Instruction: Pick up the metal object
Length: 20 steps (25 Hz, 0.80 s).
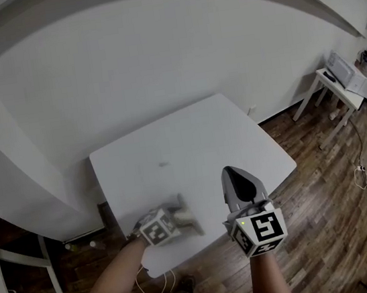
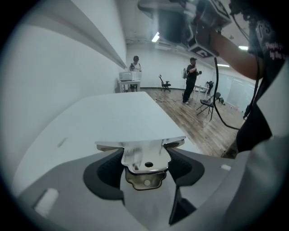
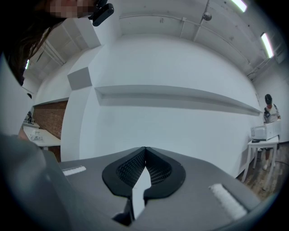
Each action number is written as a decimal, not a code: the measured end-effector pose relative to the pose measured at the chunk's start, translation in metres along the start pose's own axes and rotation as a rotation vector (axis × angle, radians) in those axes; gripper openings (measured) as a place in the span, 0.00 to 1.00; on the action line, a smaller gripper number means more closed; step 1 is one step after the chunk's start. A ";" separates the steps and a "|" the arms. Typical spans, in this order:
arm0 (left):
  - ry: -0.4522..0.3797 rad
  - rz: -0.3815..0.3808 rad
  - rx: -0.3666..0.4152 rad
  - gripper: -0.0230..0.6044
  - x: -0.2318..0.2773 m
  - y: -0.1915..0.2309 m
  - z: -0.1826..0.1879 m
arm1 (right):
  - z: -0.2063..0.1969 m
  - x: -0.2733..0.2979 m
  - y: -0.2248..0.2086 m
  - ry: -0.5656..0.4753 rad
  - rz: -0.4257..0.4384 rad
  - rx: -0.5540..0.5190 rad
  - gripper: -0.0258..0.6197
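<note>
A shiny flat metal object (image 2: 146,168) with small holes sits between the dark pads of my left gripper (image 2: 144,148), which is shut on it from both sides. In the head view the left gripper (image 1: 185,215) is low over the white table (image 1: 183,142), near its front edge, and the metal piece is hidden there by the fingers. My right gripper (image 1: 236,177) hangs above the table's front right part, pointing away from me. In its own view the right gripper (image 3: 144,152) is shut, its pads meeting with nothing between them, and it faces a white wall.
A faint small mark (image 1: 164,163) lies mid-table. A second white table (image 1: 335,90) with a white appliance stands at the far right, with cables (image 1: 364,174) on the wood floor. White furniture (image 1: 23,256) stands at the left. People (image 2: 190,79) stand far off in the room.
</note>
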<state>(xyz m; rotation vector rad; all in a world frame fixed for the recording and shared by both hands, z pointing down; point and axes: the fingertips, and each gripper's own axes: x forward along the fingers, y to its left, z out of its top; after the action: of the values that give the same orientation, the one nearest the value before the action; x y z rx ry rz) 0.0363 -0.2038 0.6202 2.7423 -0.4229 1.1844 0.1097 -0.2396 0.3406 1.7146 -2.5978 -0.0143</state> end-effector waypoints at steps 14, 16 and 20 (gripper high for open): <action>-0.347 0.356 -0.209 0.50 -0.150 0.068 0.113 | 0.018 0.006 0.021 -0.034 0.026 -0.012 0.06; -0.370 0.378 -0.205 0.50 -0.162 0.070 0.123 | 0.022 0.008 0.021 -0.038 0.032 -0.021 0.06; -0.416 0.422 -0.216 0.50 -0.181 0.077 0.139 | 0.028 0.013 0.025 -0.048 0.040 -0.025 0.06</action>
<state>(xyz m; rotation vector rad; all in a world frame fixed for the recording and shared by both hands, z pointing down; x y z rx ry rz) -0.0085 -0.2714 0.3933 2.7694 -1.1473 0.5652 0.0807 -0.2422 0.3132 1.6747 -2.6529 -0.0878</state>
